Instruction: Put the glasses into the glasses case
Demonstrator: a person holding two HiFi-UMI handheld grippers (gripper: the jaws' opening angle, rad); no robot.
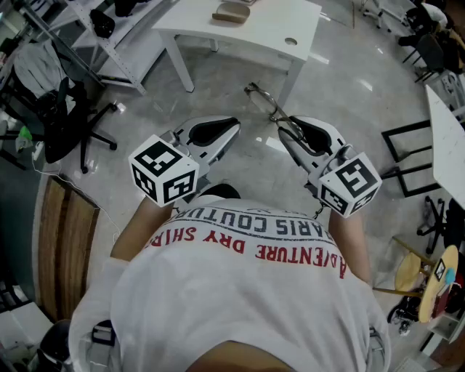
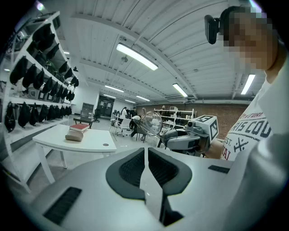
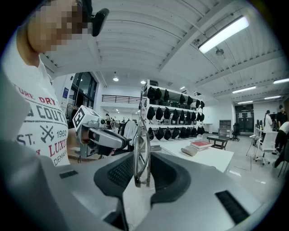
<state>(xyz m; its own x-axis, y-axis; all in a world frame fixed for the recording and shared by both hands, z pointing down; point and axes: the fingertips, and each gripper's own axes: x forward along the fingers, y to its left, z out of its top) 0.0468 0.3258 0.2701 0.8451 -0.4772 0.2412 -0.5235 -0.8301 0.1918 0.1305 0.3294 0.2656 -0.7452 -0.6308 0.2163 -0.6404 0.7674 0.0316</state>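
A pair of thin metal-framed glasses [image 1: 272, 110] is clamped in my right gripper [image 1: 288, 129], which is shut on them and held up in the air. In the right gripper view the glasses [image 3: 142, 149] stand upright between the dark pads. My left gripper [image 1: 231, 128] hovers beside it on the left; its jaws [image 2: 145, 152] meet with nothing between them. From the left gripper view I see the glasses' lens [image 2: 151, 122] sticking out of the right gripper [image 2: 168, 136]. A tan glasses case [image 1: 231, 12] lies on the white table [image 1: 269, 29] ahead.
A red book [image 2: 79, 127] lies behind the case [image 2: 74, 136] on the table. A black office chair [image 1: 69, 120] stands at the left, shelving with black bags [image 3: 174, 115] along the wall, another white table [image 1: 447, 138] at the right. Grey floor lies between me and the table.
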